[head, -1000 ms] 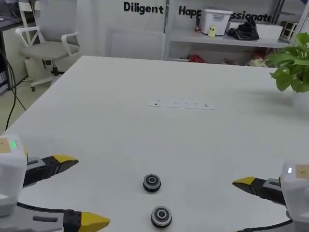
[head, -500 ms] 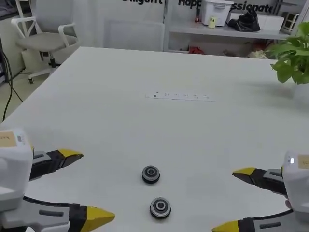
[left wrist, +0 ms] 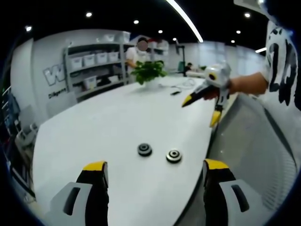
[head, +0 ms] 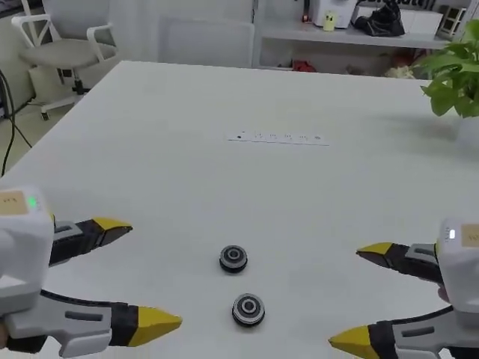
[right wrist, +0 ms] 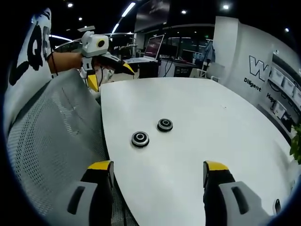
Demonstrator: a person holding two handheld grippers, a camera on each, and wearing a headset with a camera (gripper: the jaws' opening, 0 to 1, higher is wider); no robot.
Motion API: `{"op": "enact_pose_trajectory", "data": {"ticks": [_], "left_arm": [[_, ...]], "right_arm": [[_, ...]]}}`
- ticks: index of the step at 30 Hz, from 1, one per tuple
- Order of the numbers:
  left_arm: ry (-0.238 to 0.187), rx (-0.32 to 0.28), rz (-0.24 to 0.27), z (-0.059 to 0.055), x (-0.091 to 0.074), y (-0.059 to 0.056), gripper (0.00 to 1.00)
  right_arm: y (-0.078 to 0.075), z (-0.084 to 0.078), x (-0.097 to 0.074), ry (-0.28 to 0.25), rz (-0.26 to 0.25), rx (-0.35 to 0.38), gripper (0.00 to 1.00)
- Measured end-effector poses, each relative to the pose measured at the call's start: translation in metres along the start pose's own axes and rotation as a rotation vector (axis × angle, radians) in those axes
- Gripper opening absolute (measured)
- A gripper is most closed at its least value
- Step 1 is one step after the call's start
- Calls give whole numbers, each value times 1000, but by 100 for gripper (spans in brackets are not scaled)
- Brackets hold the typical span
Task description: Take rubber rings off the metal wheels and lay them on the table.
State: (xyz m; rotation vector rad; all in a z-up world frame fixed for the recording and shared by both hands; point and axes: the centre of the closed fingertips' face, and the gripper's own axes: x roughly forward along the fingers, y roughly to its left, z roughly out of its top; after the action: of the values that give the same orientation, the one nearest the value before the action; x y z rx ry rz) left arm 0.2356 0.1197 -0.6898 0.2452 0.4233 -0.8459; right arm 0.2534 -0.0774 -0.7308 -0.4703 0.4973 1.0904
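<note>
Two small metal wheels with black rubber rings lie flat on the white table near its front edge: one wheel farther in, the other wheel closer to me. They also appear in the left gripper view and the right gripper view. My left gripper hovers open at the left, well apart from them. My right gripper hovers open at the right, also clear of the wheels. Nothing sits between either pair of yellow-tipped jaws.
A flush socket strip is set into the table's middle. A potted plant stands at the far right edge. An office chair and shelves lie beyond the table. A person's arm holds the other gripper.
The head camera has tilted down, so the table and wheels sit higher in the picture. Both grippers stay open at the sides, showing slightly more of their lower jaws.
</note>
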Motion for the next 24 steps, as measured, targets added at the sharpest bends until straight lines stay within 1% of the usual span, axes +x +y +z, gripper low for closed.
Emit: {"op": "enact_pose_trajectory", "data": {"ticks": [8,14,17,20,24], "left_arm": [[10,16,-15,-3,7,2,84],[8,25,-18,-1,11,5,85],[15,47,-22,-2,13,5,85],[20,57,-24,-3,16,6,85],[15,57,-27,-2,18,7,85]], "right_arm": [[-1,0,8,-12,23,-21,74],[-3,1,14,-24,43,-38,75],[-3,1,18,-21,52,-50,75],[-1,4,20,-30,63,-59,74],[-1,7,22,-42,74,-63,74]]}}
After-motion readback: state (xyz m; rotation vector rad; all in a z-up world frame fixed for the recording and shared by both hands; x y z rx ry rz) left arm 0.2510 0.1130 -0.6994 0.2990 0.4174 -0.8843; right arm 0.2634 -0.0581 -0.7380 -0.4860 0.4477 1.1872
